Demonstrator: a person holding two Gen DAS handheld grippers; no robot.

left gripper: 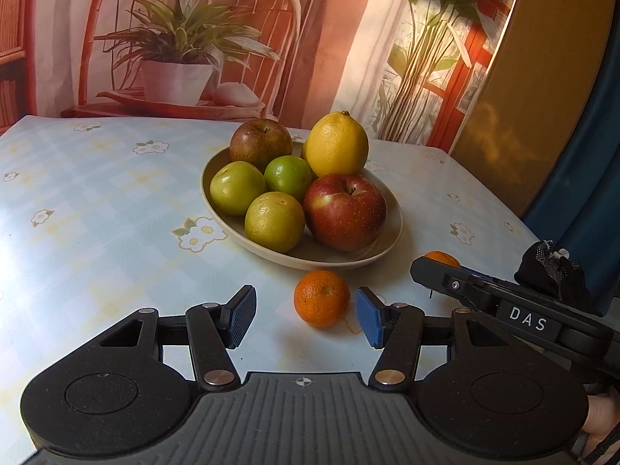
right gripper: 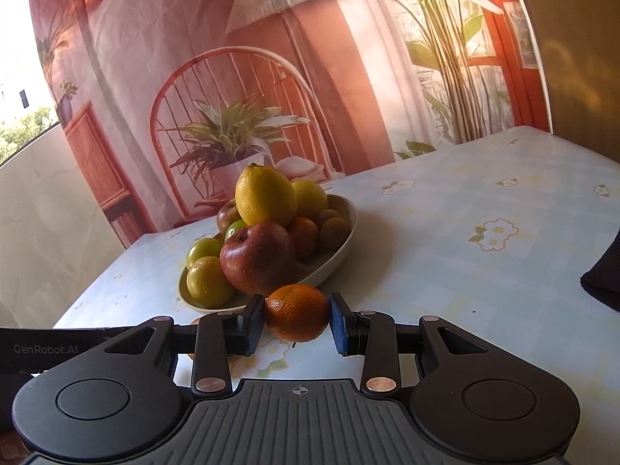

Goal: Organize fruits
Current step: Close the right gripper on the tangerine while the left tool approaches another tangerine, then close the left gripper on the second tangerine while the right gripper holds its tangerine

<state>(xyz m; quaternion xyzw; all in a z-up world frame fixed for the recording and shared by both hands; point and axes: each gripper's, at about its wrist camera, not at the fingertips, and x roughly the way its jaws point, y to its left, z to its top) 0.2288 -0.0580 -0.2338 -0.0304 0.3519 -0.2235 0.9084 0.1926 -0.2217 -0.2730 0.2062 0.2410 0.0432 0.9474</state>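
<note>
Two oranges outside the bowl in the left wrist view. One orange [left gripper: 321, 298] low in the middle, sitting on the table [left gripper: 116, 193], just ahead of the left gripper [left gripper: 305, 319]. Fingers there spread open, touching nothing. Bowl [left gripper: 391, 232] in the middle of the frame, just behind that orange. Counted inside: two red apples, three green fruits, one big lemon, and a bit of another yellow one peeking out behind. At the right edge, the right gripper [left gripper: 434, 267], with a sliver of a second orange [left gripper: 441, 259] poking over it.

Next, the right wrist view. Right gripper [right gripper: 295, 326] low in the middle, closed on the second orange [right gripper: 296, 312], one blue pad pressing each side, close to the near rim of the bowl [right gripper: 341, 248]. Counted in the bowl here: two lemons, two apples, three green fruits, one orange and two small brown fruits. Left gripper only a black bar at the lower left.

Most likely carrying this orange to the bowl. To do it well: squeeze gently, lift over the rim, aim for the low spot on the right side near the brown fruits, set down softly, then let go. Stay clear of the tall lemon on top, likely to roll if bumped.
</note>
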